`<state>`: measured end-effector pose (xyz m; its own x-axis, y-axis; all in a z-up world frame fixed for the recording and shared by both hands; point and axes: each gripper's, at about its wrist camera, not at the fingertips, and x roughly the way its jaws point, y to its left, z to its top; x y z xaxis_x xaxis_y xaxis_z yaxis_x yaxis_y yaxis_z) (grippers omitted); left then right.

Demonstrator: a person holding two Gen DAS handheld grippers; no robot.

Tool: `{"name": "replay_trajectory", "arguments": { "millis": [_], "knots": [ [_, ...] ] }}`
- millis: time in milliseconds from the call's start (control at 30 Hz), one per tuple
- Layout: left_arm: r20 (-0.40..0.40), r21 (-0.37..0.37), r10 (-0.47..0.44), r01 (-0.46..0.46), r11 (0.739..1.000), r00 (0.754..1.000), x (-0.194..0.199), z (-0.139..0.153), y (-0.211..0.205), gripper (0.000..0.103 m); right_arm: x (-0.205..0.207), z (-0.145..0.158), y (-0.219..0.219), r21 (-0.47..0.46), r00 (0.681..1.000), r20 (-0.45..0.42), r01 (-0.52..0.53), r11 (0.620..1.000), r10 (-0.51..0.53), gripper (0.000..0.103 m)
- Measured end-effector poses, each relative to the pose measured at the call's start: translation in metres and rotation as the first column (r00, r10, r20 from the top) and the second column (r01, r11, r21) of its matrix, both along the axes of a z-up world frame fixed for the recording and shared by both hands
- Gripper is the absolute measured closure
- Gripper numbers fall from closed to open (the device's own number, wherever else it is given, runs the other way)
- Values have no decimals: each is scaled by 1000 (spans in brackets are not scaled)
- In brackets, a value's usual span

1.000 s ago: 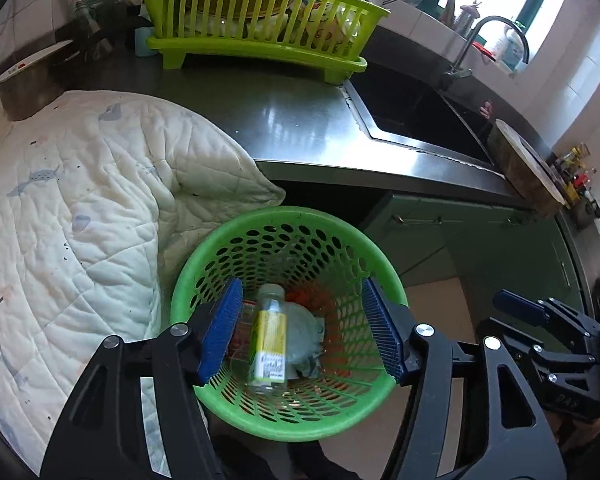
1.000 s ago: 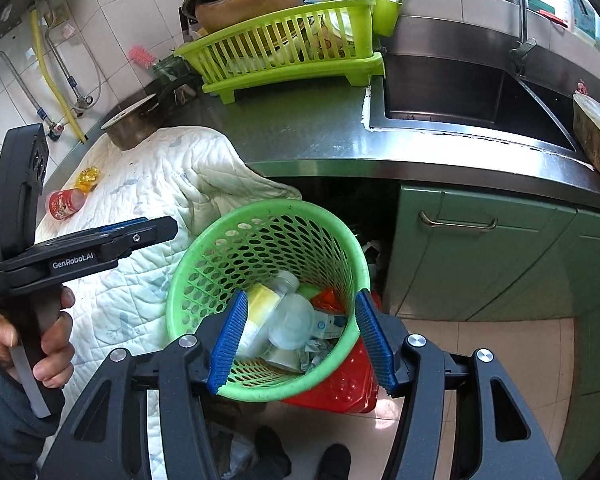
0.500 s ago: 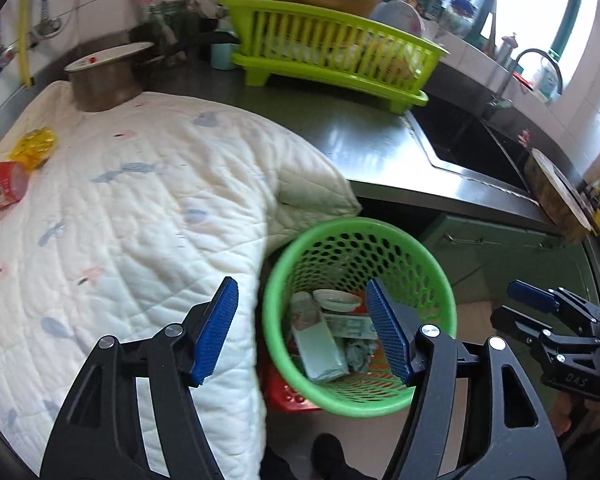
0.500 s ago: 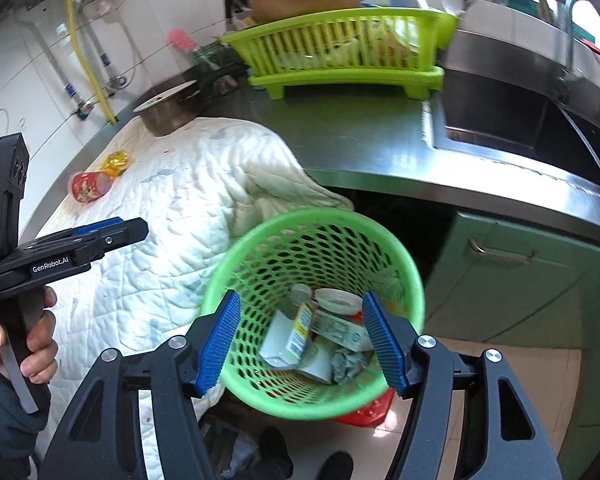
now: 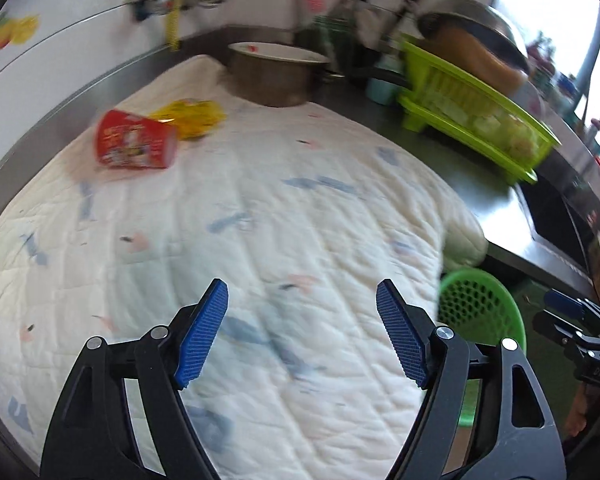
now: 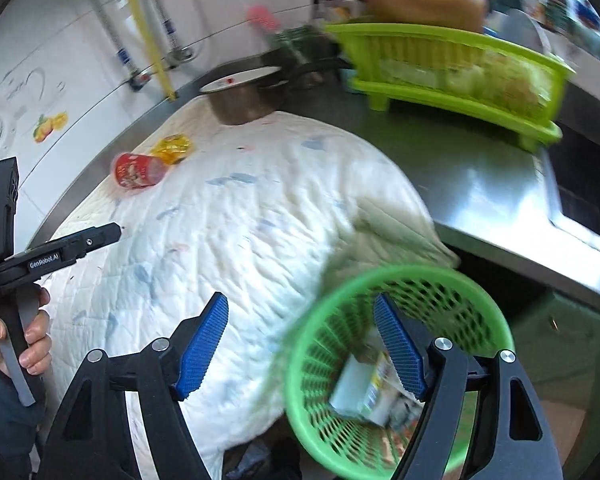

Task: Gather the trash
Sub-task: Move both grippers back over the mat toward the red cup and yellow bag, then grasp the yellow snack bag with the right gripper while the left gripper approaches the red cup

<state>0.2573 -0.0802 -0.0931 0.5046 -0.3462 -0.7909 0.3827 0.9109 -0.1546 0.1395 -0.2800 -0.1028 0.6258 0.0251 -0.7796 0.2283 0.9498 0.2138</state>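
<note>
A red cup [image 5: 134, 145] lies on its side on the white quilt [image 5: 260, 240] at the far left, with a yellow wrapper [image 5: 190, 118] just behind it. Both also show in the right wrist view, the cup [image 6: 137, 170] and the wrapper [image 6: 172, 149]. The green trash basket [image 6: 400, 360] stands below the counter edge and holds a bottle [image 6: 364, 390] and other trash; its rim shows at the right of the left wrist view [image 5: 480, 312]. My left gripper [image 5: 300, 332] is open and empty over the quilt. My right gripper [image 6: 300, 348] is open and empty beside the basket.
A metal pot [image 5: 276, 76] stands behind the quilt. A lime dish rack [image 5: 472, 120] with bowls sits on the steel counter [image 6: 460, 184], with the sink [image 5: 552, 220] to its right. Green cabinet doors [image 6: 560, 340] are below the counter.
Both grippers have swung left and away from the basket toward the quilt. The red cup and yellow wrapper have come into fuller view. Both grippers stay open and empty.
</note>
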Motion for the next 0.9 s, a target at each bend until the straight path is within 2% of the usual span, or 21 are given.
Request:
{"name": "replay_trajectory", "arguments": {
  "millis": [133,400,600,900],
  "knots": [
    [-16,-8,112,-112,994,994,26,0,44,24,46,0,23,0,997,-4,-74,997,74,30],
    [-18,-2,254,-254,967,967,64,1,112,20,157,2,70,17,977,10,-215,977,214,30],
    [-37,-21,310,-311,950,950,92,-1,145,18,246,1,105,12,951,22,-310,951,309,30],
    [-83,-67,348,-353,933,934,126,-12,169,16,361,-14,135,52,936,3,-352,935,352,30]
  ]
}}
